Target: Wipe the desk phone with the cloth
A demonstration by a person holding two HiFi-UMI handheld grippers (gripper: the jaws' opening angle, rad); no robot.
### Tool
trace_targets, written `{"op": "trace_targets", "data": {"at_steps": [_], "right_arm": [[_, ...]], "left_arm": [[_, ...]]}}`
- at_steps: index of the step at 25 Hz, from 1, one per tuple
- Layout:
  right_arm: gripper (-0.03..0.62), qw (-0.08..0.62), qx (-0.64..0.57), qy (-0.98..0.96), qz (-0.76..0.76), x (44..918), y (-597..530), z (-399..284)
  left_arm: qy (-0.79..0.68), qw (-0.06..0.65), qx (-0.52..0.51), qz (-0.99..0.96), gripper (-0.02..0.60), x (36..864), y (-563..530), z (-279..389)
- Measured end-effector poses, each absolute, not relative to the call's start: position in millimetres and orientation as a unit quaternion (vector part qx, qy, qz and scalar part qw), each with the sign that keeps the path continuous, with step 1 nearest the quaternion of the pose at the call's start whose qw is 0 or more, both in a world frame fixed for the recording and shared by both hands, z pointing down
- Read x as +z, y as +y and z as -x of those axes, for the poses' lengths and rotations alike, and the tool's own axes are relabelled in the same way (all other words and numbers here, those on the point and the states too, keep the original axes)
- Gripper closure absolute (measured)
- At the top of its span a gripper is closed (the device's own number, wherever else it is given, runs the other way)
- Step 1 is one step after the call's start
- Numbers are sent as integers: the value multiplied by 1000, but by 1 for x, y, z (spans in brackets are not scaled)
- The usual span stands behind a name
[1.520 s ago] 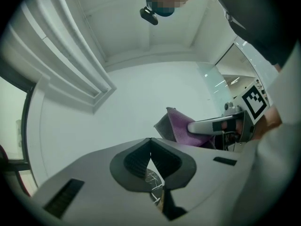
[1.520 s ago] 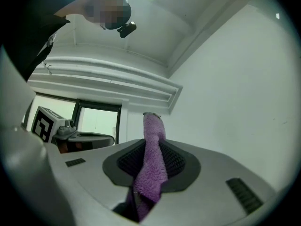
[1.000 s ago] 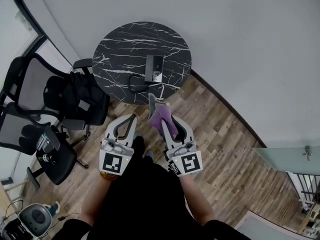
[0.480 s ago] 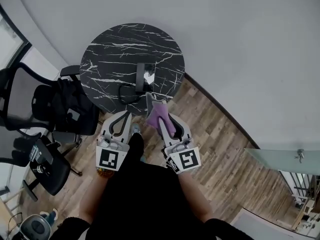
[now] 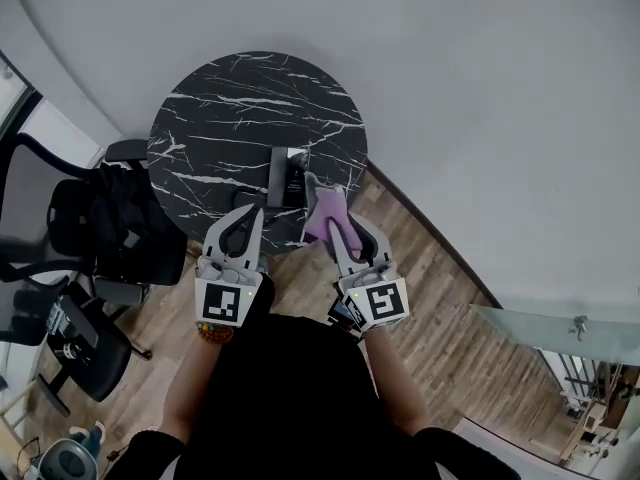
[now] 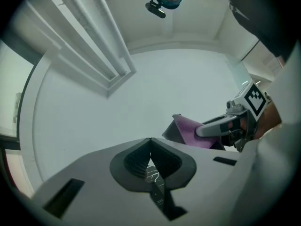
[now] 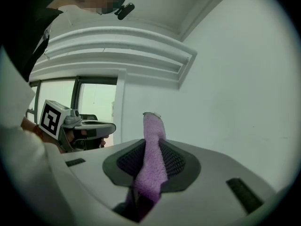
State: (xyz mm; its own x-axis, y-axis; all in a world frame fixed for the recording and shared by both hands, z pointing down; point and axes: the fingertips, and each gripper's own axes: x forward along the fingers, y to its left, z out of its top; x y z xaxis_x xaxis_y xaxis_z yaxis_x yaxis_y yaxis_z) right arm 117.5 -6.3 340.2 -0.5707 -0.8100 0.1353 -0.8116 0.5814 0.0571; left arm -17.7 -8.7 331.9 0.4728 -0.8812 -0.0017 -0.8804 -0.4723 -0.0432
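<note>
— Right gripper (image 5: 328, 206) pinches the purple cloth (image 7: 153, 147); left gripper (image 6: 150, 144) is pressed together, empty.
— Desk phone (image 5: 287, 176)?
— On the round marbled table (image 5: 200, 93) (near edge), just ahead of both.

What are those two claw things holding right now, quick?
Left gripper: shut, with nothing between its jaws.
Right gripper: shut on the purple cloth.

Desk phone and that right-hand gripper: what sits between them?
The purple cloth, clamped in the right gripper, sticks out toward the desk phone. Past its tip only a sliver of black marble table shows, seen in the head view.
</note>
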Motion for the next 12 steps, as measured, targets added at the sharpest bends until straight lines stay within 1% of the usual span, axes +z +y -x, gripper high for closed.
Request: {"op": "trace_targets", "data": {"at_steps": [5,12], "right_arm": [[496,81,2,-880,-468,340,-52,-116],[496,74,-10,-864,-498,336,-95,-135]], "left_arm": [[509,17,-15,861,569,345,-41,34],[501,10,-29,865,569,371,-69,41]]}}
